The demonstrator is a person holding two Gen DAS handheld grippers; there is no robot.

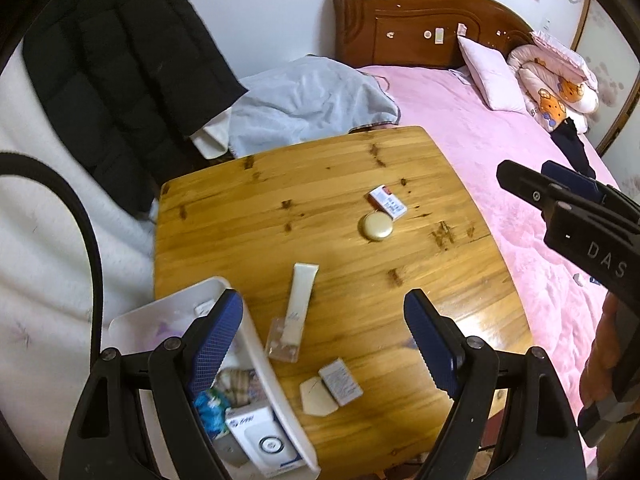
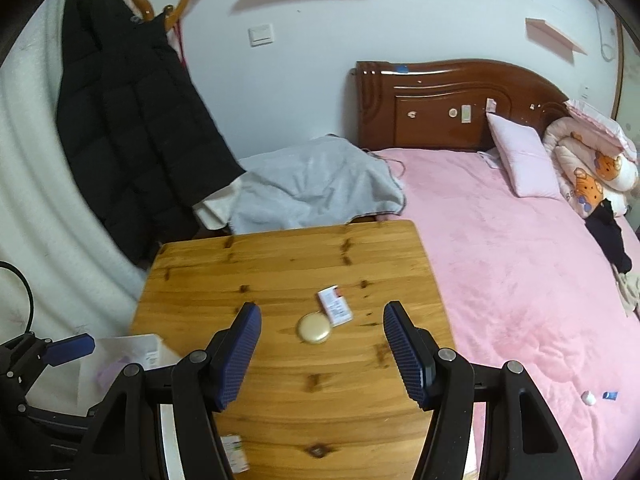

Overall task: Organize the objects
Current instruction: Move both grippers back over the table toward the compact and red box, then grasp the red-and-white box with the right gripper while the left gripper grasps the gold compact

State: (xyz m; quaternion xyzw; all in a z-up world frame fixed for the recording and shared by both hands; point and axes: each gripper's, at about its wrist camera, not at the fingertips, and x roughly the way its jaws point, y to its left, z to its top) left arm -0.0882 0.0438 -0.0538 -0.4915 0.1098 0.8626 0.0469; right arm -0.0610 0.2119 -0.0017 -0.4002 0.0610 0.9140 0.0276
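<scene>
Two spread hand-held grippers, left hand-held gripper (image 1: 324, 344) and right hand-held gripper (image 2: 322, 354), poised above table (image 2: 280, 400)

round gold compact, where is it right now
The round gold compact lies on the wooden table, toward its far right, touching the small red-and-white box just behind it.

Table (image 1: 280, 200): varnished knotty wood, glossy where light catches it.
Bin (image 1: 256, 344): white plastic, smooth, slightly translucent.
Tube (image 1: 300, 304): cream plastic, satin, with a clear cap.
Round compact (image 1: 375, 227): pale gold, smooth; metal or plastic, hard to say.
Small box (image 1: 387, 203): printed card, matt.
Left gripper (image 1: 324, 344): matt black plastic arms, blue ribbed pads.
Right gripper (image 2: 322, 354): same matt black, same textured blue pads.
Headboard (image 2: 440, 100): dark lacquered wood, very shiny.
Bedspread (image 2: 500, 280): pink plush cloth, fuzzy.
Coat (image 2: 132, 132): black quilted fabric, dull.
</scene>
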